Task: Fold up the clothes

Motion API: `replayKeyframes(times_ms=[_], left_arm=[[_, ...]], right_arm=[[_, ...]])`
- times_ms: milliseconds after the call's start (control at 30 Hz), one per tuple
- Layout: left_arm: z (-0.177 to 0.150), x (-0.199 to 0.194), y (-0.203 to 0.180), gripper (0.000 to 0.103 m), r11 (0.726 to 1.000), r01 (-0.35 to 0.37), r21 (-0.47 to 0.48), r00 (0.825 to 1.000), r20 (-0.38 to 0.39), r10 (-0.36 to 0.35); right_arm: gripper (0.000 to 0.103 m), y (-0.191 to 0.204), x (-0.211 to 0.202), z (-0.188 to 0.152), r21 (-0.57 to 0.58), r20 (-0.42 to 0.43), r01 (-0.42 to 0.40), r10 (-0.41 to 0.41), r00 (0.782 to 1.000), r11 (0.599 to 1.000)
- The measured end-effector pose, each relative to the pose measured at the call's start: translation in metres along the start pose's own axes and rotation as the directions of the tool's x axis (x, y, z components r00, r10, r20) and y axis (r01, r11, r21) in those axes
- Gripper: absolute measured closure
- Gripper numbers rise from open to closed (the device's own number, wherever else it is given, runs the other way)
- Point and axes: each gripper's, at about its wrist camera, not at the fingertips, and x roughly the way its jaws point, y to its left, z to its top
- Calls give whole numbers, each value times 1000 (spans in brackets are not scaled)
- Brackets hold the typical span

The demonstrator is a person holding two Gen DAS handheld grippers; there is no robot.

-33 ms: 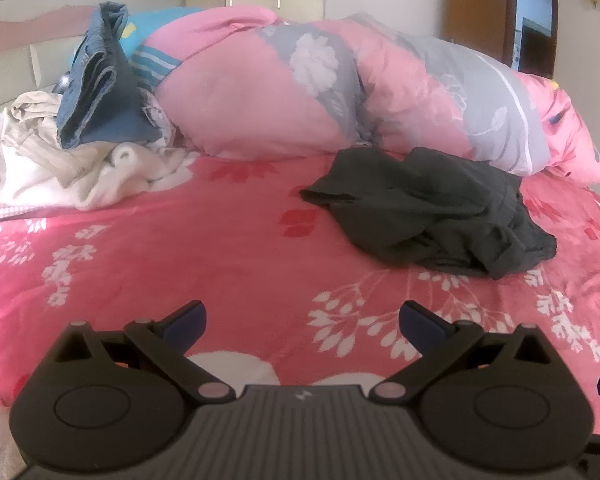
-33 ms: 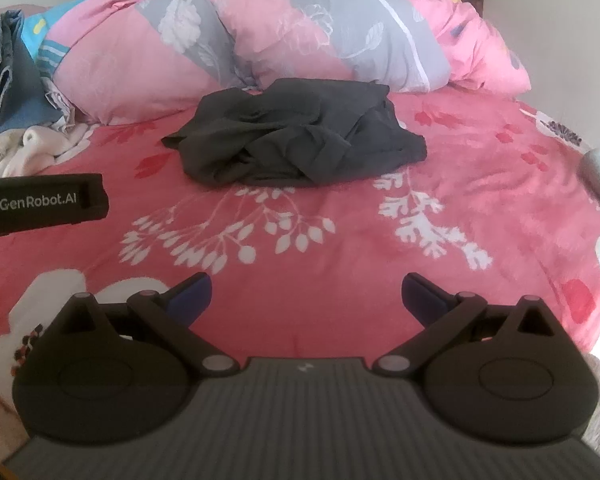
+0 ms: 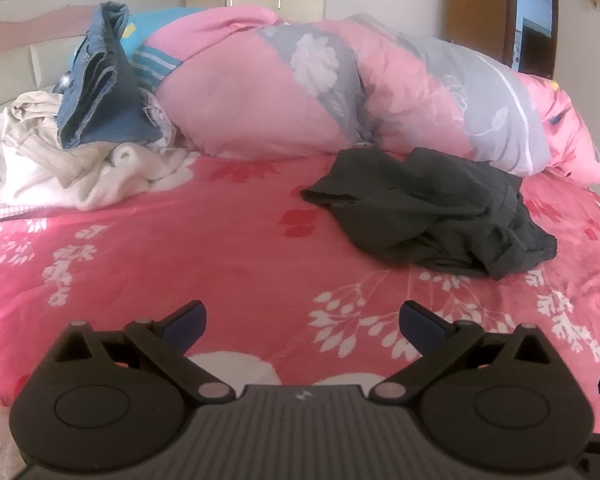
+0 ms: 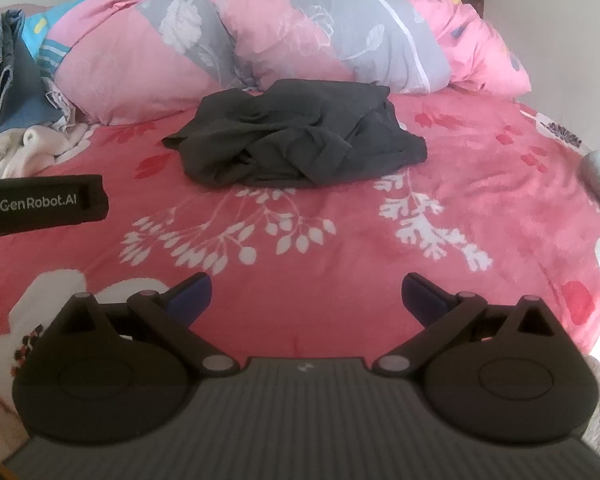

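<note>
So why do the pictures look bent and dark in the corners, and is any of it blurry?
Left wrist view: the fisheye lens bows the bed sheet into a dome and blackens the top corners; the folded jeans look soft. Right wrist view: same bulge, even daylight with no glare, the dark garment fairly sharp, the edges smeared.

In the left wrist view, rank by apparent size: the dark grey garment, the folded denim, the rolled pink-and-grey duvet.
1. Rolled pink-and-grey duvet, clearly largest.
2. Dark grey garment.
3. Folded denim, smallest as it looks; it lies farther back on the pile, so its true size against the garment is unsure.
</note>
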Motion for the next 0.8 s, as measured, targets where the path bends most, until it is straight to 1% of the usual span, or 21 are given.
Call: replayKeyframes(times_ms=[167, 400, 800], left_arm=[[-2, -1, 2, 0, 1000, -3, -14, 1000, 11, 3], [-2, -5, 17, 0, 999, -1, -35, 1000, 24, 2], [-3, -6, 19, 0, 999, 2, -44, 1000, 20, -1]], right_arm=[[1, 7, -3, -3, -10, -1, 3, -3, 1000, 1000], [1, 8, -7, 5, -5, -3, 10, -10, 1000, 1000], [1, 6, -9, 6, -3, -2, 18, -18, 1000, 1000]])
